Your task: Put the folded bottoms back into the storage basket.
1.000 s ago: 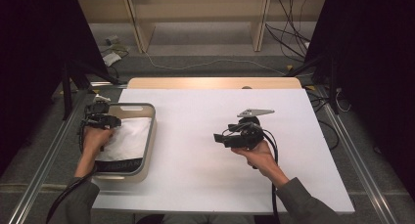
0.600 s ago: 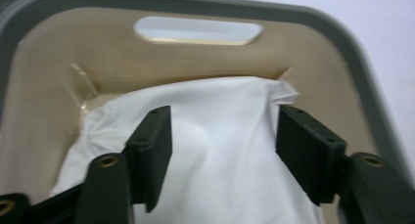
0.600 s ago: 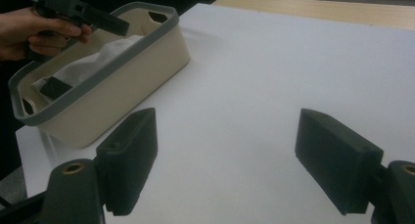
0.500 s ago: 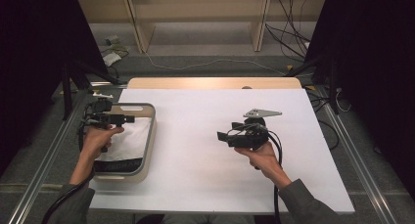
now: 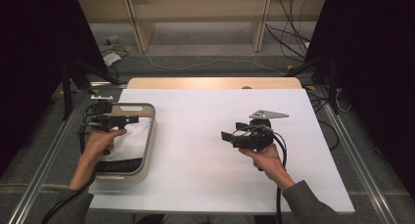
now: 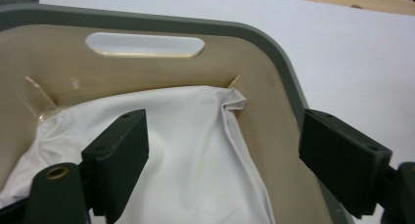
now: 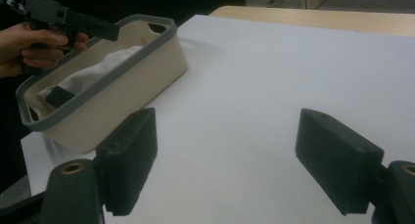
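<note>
I see a plain white surface [image 5: 205, 136] with a strip of pale wood [image 5: 210, 83] along its far edge. The basket [image 7: 122, 82] on it is cream-beige with a grey rim, and the cloth [image 6: 186, 155] inside it is plain white. Both the left hand-held gripper [image 6: 220, 160] and the right hand-held gripper [image 7: 235, 160] are black, each with a brass-coloured ring near one jaw.

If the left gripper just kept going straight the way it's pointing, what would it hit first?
Most likely the white cloth lying in the beige bin: the open left gripper points down into it, though one jaw sits above the bin's grey rim.
</note>
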{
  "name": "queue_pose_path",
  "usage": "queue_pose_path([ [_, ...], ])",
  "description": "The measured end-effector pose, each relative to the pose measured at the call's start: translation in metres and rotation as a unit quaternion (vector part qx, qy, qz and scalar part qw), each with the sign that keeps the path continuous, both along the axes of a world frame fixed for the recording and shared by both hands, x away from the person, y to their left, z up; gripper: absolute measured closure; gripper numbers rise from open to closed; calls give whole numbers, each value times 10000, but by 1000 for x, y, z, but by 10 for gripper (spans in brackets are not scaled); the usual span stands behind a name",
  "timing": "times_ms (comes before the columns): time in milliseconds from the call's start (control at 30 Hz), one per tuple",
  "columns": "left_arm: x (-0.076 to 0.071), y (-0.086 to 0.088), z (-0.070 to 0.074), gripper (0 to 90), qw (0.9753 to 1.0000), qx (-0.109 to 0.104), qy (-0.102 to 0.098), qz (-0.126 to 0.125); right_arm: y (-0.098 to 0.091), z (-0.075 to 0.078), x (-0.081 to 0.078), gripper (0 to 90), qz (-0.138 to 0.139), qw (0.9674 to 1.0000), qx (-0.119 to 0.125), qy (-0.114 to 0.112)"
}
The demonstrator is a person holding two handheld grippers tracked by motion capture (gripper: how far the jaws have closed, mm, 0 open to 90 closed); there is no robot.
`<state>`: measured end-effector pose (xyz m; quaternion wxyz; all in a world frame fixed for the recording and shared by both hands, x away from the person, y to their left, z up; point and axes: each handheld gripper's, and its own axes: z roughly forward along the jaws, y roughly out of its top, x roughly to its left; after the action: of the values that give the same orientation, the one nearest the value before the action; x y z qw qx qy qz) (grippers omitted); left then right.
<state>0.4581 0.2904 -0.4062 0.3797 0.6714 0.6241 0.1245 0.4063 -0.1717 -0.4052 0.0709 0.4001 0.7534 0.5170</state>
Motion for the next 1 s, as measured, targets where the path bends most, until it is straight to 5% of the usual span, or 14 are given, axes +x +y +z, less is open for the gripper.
queue_pose_path([
  [500,-17,-32,1,166,9989,-22,-338,-339,-7,-1,-8,240,-41,9999,40,-116],
  [1000,-37,-60,-3,160,9944,-214,-766,-699,-14,-1,-15,233,-101,9996,123,-214],
])
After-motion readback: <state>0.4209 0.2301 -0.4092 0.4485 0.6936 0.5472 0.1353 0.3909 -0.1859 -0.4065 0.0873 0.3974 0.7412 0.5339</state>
